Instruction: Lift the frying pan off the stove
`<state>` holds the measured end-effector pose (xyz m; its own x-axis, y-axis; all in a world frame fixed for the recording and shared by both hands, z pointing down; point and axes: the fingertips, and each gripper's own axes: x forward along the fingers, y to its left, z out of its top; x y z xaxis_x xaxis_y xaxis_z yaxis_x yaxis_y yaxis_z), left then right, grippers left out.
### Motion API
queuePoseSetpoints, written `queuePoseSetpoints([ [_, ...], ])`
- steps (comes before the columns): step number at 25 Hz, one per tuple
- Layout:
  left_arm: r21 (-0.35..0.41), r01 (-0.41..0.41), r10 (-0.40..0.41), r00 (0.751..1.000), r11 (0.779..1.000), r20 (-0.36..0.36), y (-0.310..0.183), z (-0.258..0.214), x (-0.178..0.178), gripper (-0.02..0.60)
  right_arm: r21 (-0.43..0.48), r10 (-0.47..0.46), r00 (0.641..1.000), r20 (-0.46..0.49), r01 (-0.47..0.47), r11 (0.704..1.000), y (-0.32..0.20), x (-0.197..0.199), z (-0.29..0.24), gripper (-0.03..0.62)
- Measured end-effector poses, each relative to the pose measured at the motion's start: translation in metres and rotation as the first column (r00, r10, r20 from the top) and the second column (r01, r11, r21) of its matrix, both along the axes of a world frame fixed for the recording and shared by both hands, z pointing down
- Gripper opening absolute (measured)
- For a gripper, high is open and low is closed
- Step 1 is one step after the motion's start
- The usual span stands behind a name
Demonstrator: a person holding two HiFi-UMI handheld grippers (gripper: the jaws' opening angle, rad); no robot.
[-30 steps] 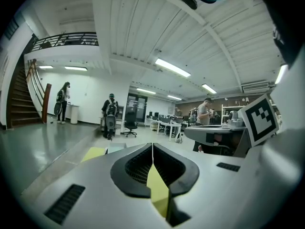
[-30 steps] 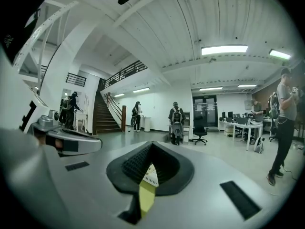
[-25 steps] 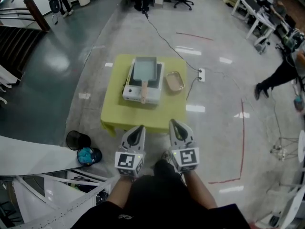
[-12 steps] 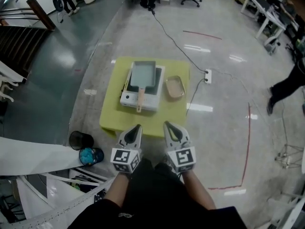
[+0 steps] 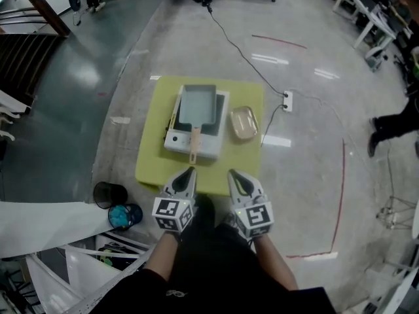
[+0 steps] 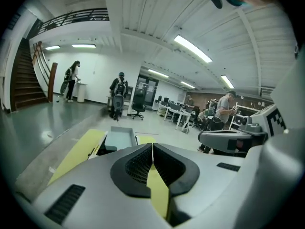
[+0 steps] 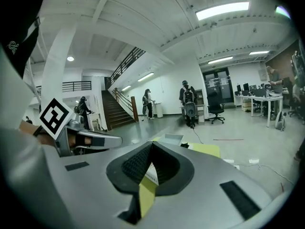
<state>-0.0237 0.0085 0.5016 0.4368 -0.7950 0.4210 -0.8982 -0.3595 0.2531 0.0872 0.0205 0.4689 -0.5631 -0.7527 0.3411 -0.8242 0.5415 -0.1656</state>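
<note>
A low table (image 5: 154,156) draped in yellow-green cloth stands on a glossy grey floor (image 5: 308,149) in a large open office. A dark staircase (image 5: 26,51) rises at the left, desks (image 5: 363,8) line the far right, and a thin red line (image 5: 340,195) curves across the floor. A cable (image 5: 239,51) runs over the floor to a white power strip (image 5: 287,99) just beside the table. On the cloth sits a white portable stove (image 5: 216,142), and on top of it rests the frying pan (image 5: 196,104), a rectangular pan whose pale grey-blue inside shows bare. To the stove's right lies a small beige dish (image 5: 241,123); what it holds cannot be made out. On the floor left of the table stand a black bin (image 5: 108,192) and, touching it, a round tub (image 5: 123,214) with something bright blue in it. The pan's long axis runs from far to near, and its wooden handle (image 5: 194,146) points toward the person, reaching the stove's near edge. The left gripper (image 5: 189,173) and right gripper (image 5: 233,174) hang side by side over the table's near edge, apart from the pan; each has its jaws pressed together with nothing between them.
</note>
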Motion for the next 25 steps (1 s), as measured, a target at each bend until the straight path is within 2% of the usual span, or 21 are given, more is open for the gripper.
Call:
queuePoseSetpoints([
  [4,-0.05,-0.025,0.022,0.998,0.998,-0.056,-0.029,0.015,-0.01,0.046,-0.053,0.014,1.0,0.008,-0.013,0.998,-0.019,-0.011,0.013,0.015],
  [12,-0.158,-0.079,0.055,0.987,0.984,-0.154,-0.07,0.056,-0.025,0.047,-0.121,0.004,0.999,-0.048,-0.01,0.993,-0.046,-0.033,0.042,0.015],
  [19,-0.216,-0.108,0.076,0.986,0.97,-0.151,-0.111,0.082,-0.039,0.048,-0.157,0.026,0.996,-0.089,-0.04,0.987,-0.065,-0.04,0.049,0.015],
  [22,-0.245,-0.141,0.103,0.981,0.959,-0.162,-0.123,0.094,-0.041,0.048,-0.177,0.045,0.994,-0.104,-0.063,0.982,-0.074,-0.041,0.054,0.015],
  [25,-0.294,-0.181,0.123,0.971,0.939,-0.206,-0.128,0.106,-0.039,0.049,-0.194,0.082,0.991,-0.108,-0.102,0.976,-0.081,-0.04,0.06,0.015],
])
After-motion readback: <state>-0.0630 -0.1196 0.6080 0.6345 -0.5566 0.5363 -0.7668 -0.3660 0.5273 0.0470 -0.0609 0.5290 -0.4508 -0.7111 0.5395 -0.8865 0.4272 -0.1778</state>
